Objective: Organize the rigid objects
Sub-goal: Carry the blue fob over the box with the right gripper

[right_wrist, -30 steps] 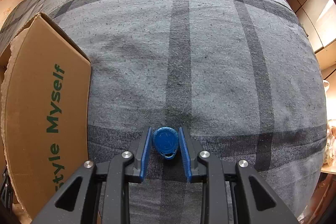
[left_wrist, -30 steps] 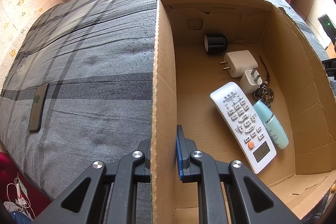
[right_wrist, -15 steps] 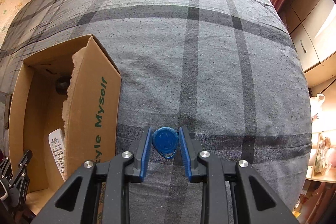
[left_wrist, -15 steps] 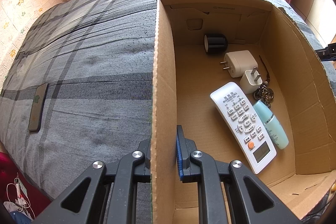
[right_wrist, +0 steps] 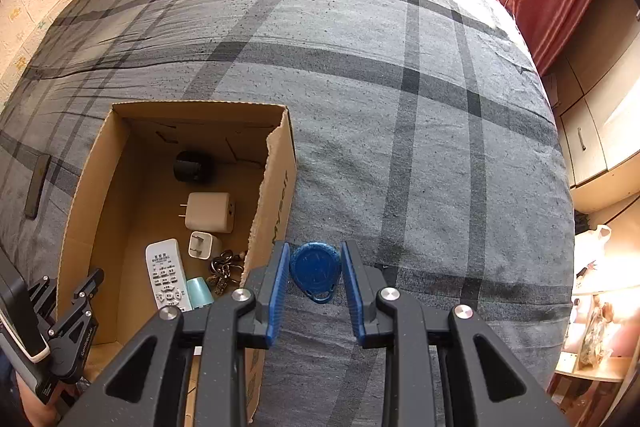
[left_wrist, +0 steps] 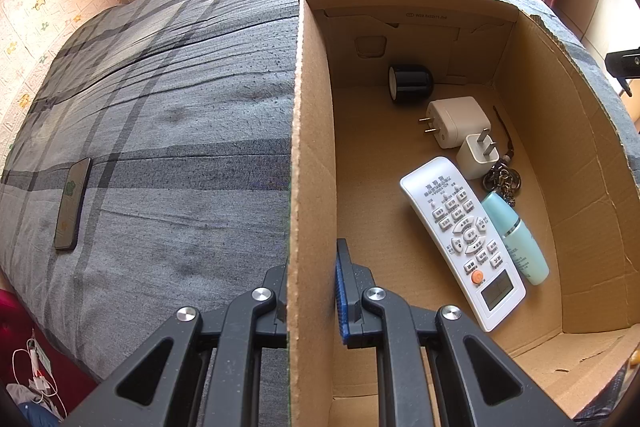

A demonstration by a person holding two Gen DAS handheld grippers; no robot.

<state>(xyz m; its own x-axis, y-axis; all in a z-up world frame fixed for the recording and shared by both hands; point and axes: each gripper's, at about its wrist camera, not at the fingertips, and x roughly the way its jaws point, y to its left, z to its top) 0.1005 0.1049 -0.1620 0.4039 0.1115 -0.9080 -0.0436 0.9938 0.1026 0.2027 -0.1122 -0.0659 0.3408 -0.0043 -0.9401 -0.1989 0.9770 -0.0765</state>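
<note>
Now that the right claw (right_wrist: 315, 279) has lifted off the bed (right_wrist: 400, 107) with the blue key fob (right_wrist: 316, 269) clamped between its pads, the cardboard box (right_wrist: 276, 187) has come into view down to its left. Left claw (left_wrist: 312, 291) stays pinched shut on the box's wall. Guessing the fob gets dropped in next to the remote (right_wrist: 166, 273).

Left of the right gripper (right_wrist: 315, 281), the open brown cardboard box (right_wrist: 92, 187) has bare floor along its left side. Its right side is crowded by a white remote control (right_wrist: 166, 273), two white plug adapters (right_wrist: 210, 211) and a black cylinder (right_wrist: 193, 166). The torn right wall stands between.
</note>
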